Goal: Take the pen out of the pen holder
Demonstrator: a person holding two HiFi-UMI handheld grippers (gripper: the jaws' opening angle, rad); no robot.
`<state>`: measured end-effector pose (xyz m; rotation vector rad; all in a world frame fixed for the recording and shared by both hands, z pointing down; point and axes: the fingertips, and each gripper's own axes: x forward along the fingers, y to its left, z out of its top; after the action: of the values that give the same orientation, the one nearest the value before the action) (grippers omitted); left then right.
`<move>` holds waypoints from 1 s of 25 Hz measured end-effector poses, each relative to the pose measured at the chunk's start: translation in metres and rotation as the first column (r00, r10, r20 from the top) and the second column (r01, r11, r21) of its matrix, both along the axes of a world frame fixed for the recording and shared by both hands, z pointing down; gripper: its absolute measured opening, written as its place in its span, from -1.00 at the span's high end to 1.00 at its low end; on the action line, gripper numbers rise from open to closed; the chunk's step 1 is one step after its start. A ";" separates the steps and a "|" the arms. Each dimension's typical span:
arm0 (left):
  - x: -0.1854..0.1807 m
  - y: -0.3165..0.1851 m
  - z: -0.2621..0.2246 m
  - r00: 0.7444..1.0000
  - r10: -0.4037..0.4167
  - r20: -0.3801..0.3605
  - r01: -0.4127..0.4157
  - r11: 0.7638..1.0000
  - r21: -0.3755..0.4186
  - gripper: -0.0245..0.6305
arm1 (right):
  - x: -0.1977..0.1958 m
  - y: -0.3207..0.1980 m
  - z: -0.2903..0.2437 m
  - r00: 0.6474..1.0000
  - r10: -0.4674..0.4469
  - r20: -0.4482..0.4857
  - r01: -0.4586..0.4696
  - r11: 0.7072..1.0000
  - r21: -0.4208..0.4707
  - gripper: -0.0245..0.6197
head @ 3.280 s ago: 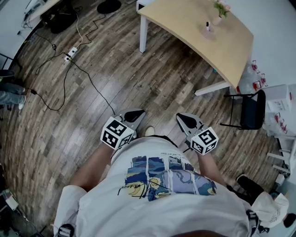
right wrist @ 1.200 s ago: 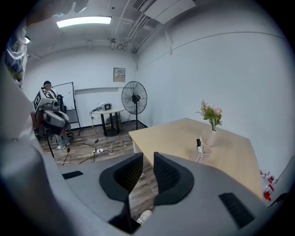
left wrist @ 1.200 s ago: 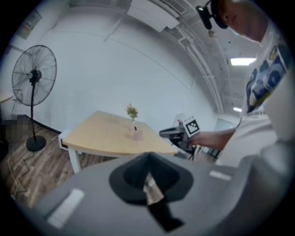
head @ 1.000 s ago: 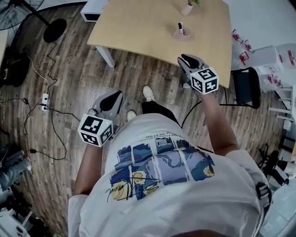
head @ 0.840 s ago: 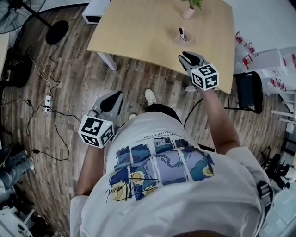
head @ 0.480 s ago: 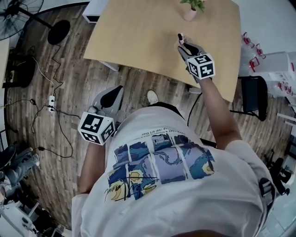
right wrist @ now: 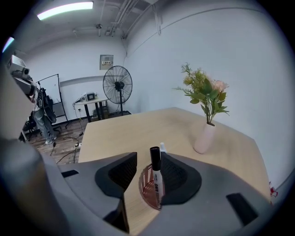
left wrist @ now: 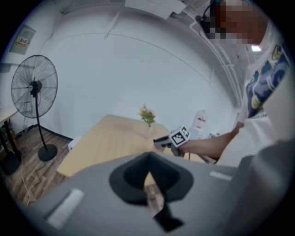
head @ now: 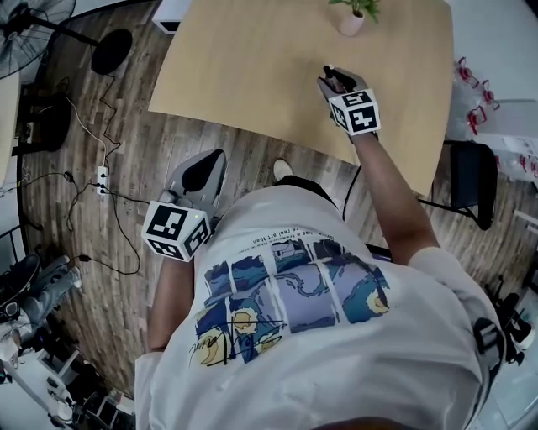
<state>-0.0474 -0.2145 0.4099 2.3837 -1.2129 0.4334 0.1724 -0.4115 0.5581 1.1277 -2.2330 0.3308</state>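
Observation:
A reddish mesh pen holder point(right wrist: 148, 191) stands on the light wooden table point(right wrist: 138, 129). A black-capped marker pen point(right wrist: 156, 168) stands upright in it, with a white-capped pen point(right wrist: 162, 147) just behind. My right gripper point(right wrist: 147, 173) straddles the holder, its jaws opening; the black-capped pen sits between them, close to the right-hand jaw. In the head view the right gripper point(head: 336, 82) hides most of the holder, and only the pen tops point(head: 328, 70) show. My left gripper point(head: 200, 172) hangs over the floor short of the table edge, shut and empty.
A pink vase of flowers point(right wrist: 205, 137) stands beyond the holder toward the table's far edge point(head: 350, 21). A standing fan point(left wrist: 34, 87) is on the left. Cables and a power strip point(head: 102, 178) lie on the wood floor. A black chair point(head: 472, 180) is at the right.
My right gripper has reached forward over the table and come down around the pen holder. The person has stepped closer to the table, carrying the left gripper along.

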 end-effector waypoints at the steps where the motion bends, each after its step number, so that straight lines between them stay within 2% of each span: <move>1: 0.000 -0.001 0.001 1.000 -0.005 0.003 0.005 1.000 -0.004 0.90 | 0.000 -0.002 0.001 1.000 -0.004 -0.006 0.004 1.000 0.005 0.49; 8: 0.004 -0.007 0.007 0.999 -0.029 0.024 0.030 0.999 -0.027 0.90 | 0.002 -0.013 0.001 0.999 -0.036 -0.040 0.038 0.998 0.052 0.48; 12: 0.004 -0.009 0.006 0.999 -0.037 0.030 0.038 0.999 -0.028 0.90 | -0.003 -0.014 -0.001 0.992 -0.081 -0.097 0.089 0.993 0.082 0.50; 16: 0.006 -0.011 0.006 0.998 -0.042 0.036 0.043 0.999 -0.030 0.90 | -0.009 -0.014 -0.010 0.974 -0.137 -0.181 0.164 0.976 0.142 0.51; 22: 0.010 -0.013 0.007 0.998 -0.044 0.038 0.045 0.998 -0.035 0.90 | -0.010 -0.025 -0.009 0.960 -0.166 -0.225 0.203 0.968 0.151 0.55; 25: 0.009 -0.014 0.008 0.998 -0.050 0.040 0.052 0.998 -0.038 0.90 | -0.013 -0.025 -0.009 0.935 -0.204 -0.290 0.260 0.951 0.170 0.60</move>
<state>-0.0386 -0.2287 0.4180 2.3160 -1.2680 0.4847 0.1592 -0.4370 0.5494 0.9307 -2.1589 -0.1497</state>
